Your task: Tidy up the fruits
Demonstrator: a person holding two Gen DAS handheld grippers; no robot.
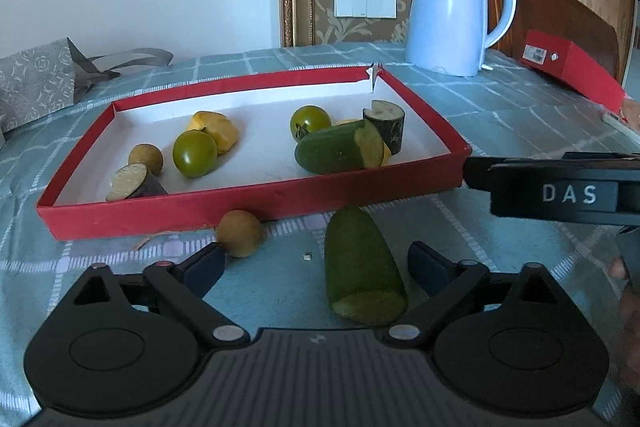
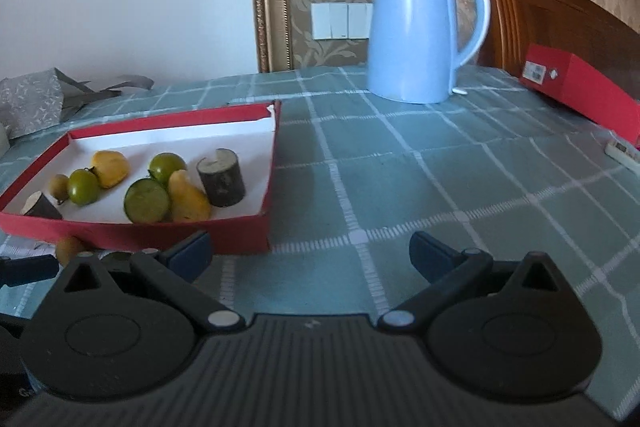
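Note:
A cut cucumber half (image 1: 362, 267) lies on the tablecloth between the wide-apart fingers of my left gripper (image 1: 320, 267), nearer the right finger, and neither pad presses on it. A small brown round fruit (image 1: 239, 233) rests just past the left fingertip, against the front wall of the red tray (image 1: 240, 207). The tray holds two green tomatoes (image 1: 195, 153), yellow pieces (image 1: 214, 131), another cucumber half (image 1: 340, 151), two eggplant chunks (image 1: 384, 121) and a second brown fruit (image 1: 146, 157). My right gripper (image 2: 312, 255) stands open over bare cloth, right of the tray (image 2: 160, 235).
A light blue kettle (image 2: 416, 31) stands behind the tray at the back. A red box (image 2: 580, 87) lies at the far right edge, with a grey patterned bag (image 1: 36, 83) at the far left. The right gripper's black body (image 1: 560, 187) reaches in beside the tray's right corner.

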